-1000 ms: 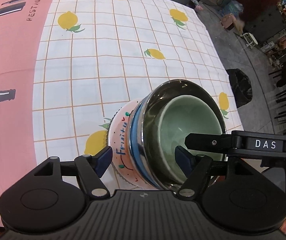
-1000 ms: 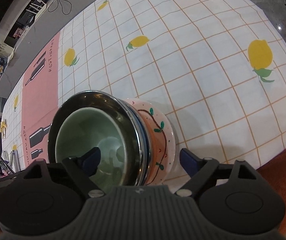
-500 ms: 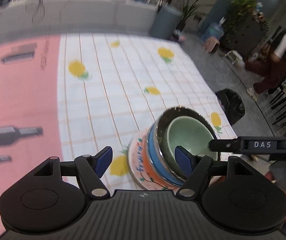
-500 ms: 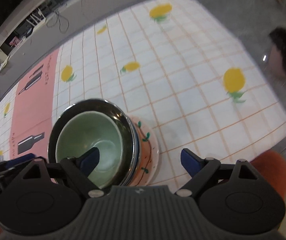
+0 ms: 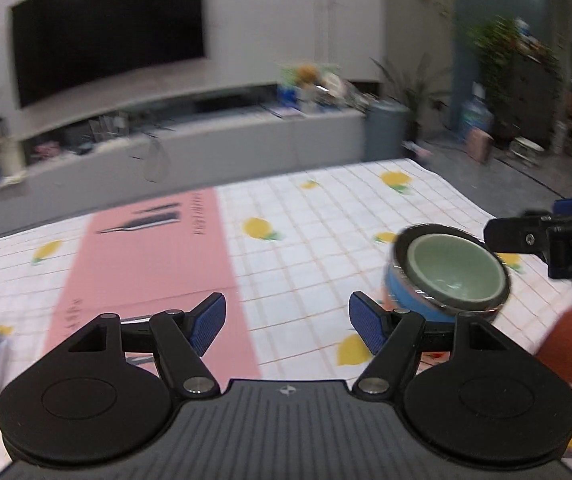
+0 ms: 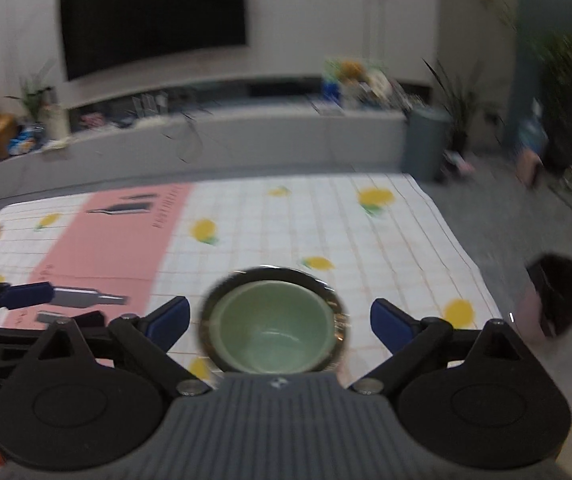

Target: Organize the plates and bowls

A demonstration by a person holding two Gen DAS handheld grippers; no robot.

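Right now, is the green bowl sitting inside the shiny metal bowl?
Yes, the green bowl sits nested inside the shiny metal bowl, whose dark rim rings it all the way round.

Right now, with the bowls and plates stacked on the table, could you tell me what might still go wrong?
1. The stack sits near the tablecloth's near edge, so a bump could tip it off.
2. The right gripper has opening jaws either side of the green bowl; it could clip the rim.
3. The left gripper, open, is close beside the stack and could nudge it.
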